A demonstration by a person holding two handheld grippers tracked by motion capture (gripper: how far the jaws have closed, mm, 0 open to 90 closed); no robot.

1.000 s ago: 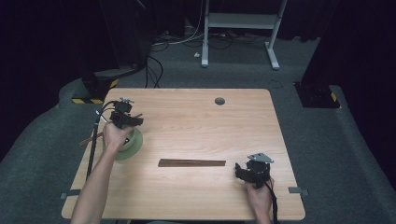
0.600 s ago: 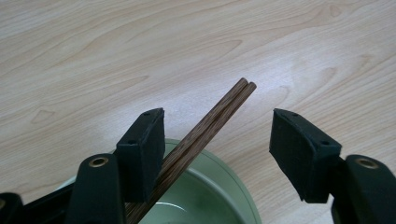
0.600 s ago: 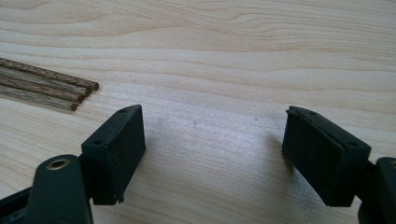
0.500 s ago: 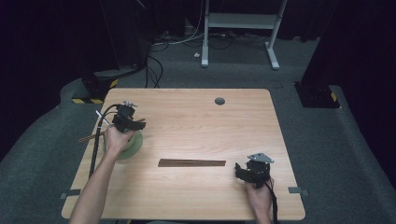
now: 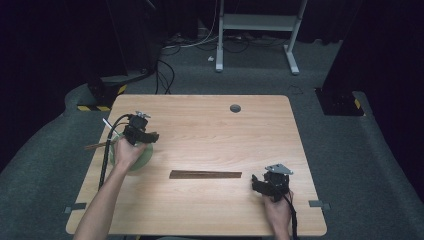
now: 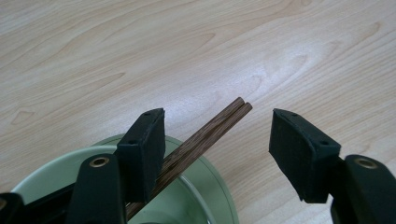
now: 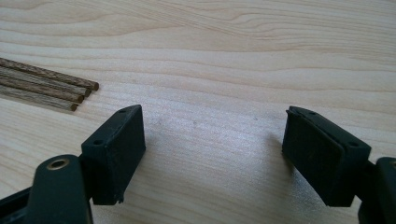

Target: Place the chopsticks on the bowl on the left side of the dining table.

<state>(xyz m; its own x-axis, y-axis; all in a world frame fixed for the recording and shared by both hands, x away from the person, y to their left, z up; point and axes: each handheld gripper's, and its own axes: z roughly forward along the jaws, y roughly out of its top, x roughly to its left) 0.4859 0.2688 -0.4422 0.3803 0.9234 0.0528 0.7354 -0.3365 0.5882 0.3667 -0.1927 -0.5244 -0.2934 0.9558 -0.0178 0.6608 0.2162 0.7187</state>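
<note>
**Chopsticks slant across the green bowl, between the left gripper's parted jaws but leaning on one pad only.**

High view: the left gripper sits over the green bowl near the table's left edge, with the chopsticks poking out leftward past the hand; the right gripper rests well apart near the front right corner, just right of the bundle of sticks lying lengthwise across the table. The left hand is by far the nearer to the bowl.
Left gripper view: the chopsticks run diagonally from the bowl up and away, touching the left pad, with a clear gap to the right one; the jaws stand apart and nothing is clamped.
Right gripper view: jaws wide apart over bare wood, sticks' ends off to the upper left.
</note>
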